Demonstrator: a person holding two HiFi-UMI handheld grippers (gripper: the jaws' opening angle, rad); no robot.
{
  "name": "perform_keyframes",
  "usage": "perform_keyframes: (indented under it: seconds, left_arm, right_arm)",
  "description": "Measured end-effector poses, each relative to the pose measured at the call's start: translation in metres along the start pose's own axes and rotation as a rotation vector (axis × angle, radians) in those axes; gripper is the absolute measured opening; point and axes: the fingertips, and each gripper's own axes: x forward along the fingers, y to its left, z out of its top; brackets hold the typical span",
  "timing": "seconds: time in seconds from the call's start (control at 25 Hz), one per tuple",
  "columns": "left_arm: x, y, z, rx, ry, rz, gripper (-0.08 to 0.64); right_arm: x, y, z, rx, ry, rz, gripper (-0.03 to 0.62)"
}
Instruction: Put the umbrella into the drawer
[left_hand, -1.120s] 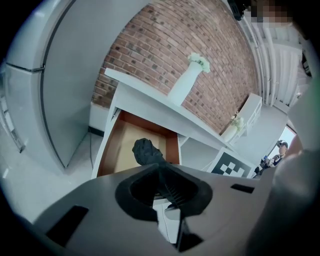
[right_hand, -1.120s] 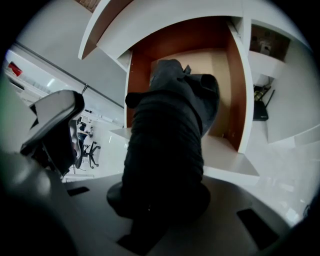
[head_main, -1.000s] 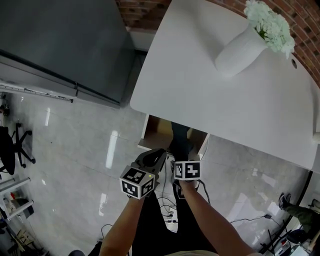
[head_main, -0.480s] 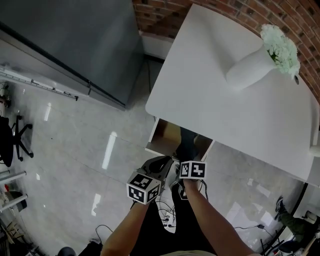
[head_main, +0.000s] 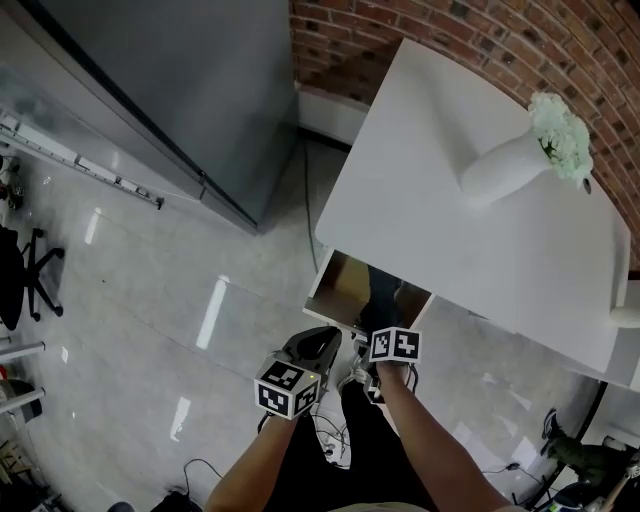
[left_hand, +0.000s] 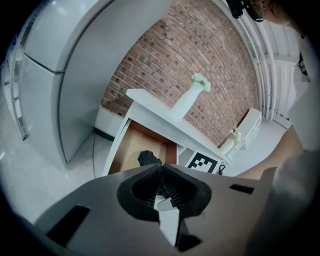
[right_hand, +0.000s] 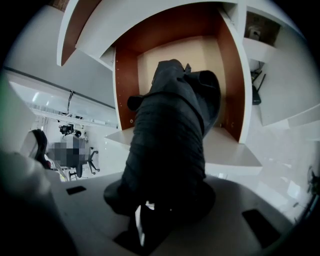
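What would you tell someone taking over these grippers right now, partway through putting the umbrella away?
Left gripper: shut, empty, held back from the open drawer.
Right gripper: jaws have just been opening, and they look to be letting go. The folded black umbrella stands between them, its far end inside the drawer.
Done: umbrella brought to the drawer.
Left: let it settle fully inside, then draw the right gripper back.

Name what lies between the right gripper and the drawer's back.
The umbrella: the right gripper view shows it between the right gripper's jaws, which just opened wider, reaching into the drawer.
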Motion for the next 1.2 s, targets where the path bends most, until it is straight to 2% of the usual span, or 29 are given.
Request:
perform_keyframes:
  seconds: [0.48,0.68,1.08,1.2]
  left_arm:
    - [0.002,-0.002,-0.006,0.012,-0.001,-0.024,0.025]
    - [0.002,-0.003,-0.008,0.010,0.001,-0.026,0.025]
    - [0.005,-0.011,-0.007,0.024,0.006,-0.039,0.025]
    - [0.006,-0.015,-0.005,0.028,0.004,-0.040,0.025]
  right_arm:
    - [-0.019,0.000,-0.006,-0.083,-0.016,-0.089,0.163]
    - [-0.029,-0.003,-0.006,-0.172,-0.045,-0.152,0.163]
    - [-0.047,-0.004,-0.010,-0.211,-0.072,-0.171,0.163]
    - [-0.053,-0.009,-0.011,-0.272,-0.076,-0.225,0.163]
